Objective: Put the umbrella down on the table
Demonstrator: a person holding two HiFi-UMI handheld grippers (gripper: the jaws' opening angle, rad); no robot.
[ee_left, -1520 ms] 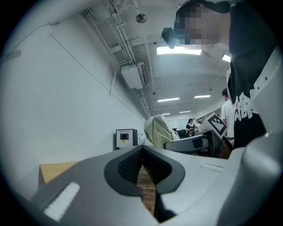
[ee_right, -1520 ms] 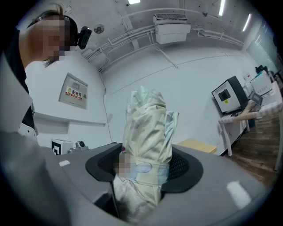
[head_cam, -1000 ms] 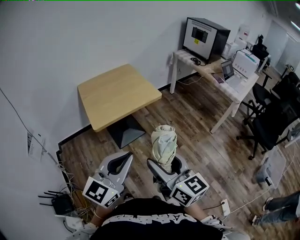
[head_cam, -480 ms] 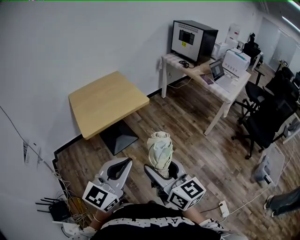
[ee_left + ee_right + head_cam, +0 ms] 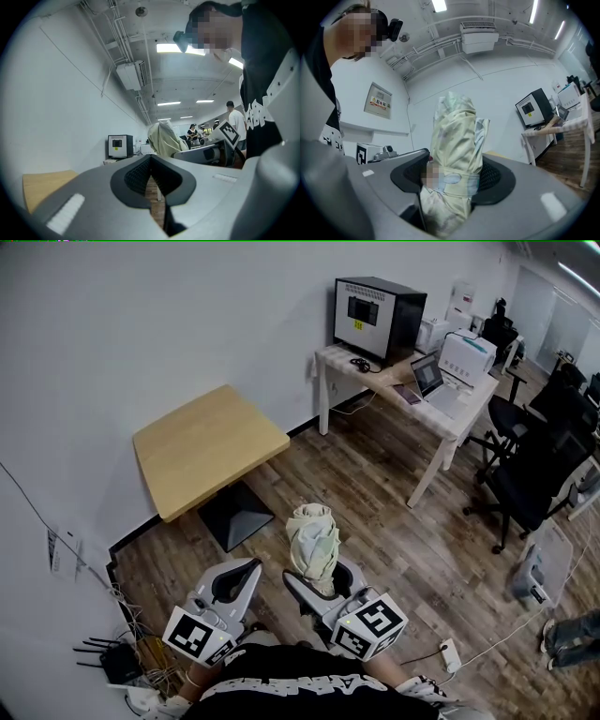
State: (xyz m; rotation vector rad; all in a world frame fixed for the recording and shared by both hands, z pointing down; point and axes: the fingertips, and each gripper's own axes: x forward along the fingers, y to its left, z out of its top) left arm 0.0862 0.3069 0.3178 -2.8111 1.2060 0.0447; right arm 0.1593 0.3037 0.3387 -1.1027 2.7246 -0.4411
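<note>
Against the white wall, the wooden table (image 5: 202, 439) stands bare-topped on the plank floor (image 5: 394, 484), well ahead of the person. Folded pale-yellow umbrella (image 5: 455, 145) is upright, strap wrapped round it, clamped between the right gripper's (image 5: 321, 577) jaws, well apart from the table. Left gripper (image 5: 150, 162) is just beside it: jaws pressed together, nothing between.

grey left gripper (image 5: 246, 570) and right gripper (image 5: 319, 574), black ribbed pads (image 5: 136, 176), marker cubes (image 5: 199, 634), black shirt (image 5: 300, 692), white lettering
</note>
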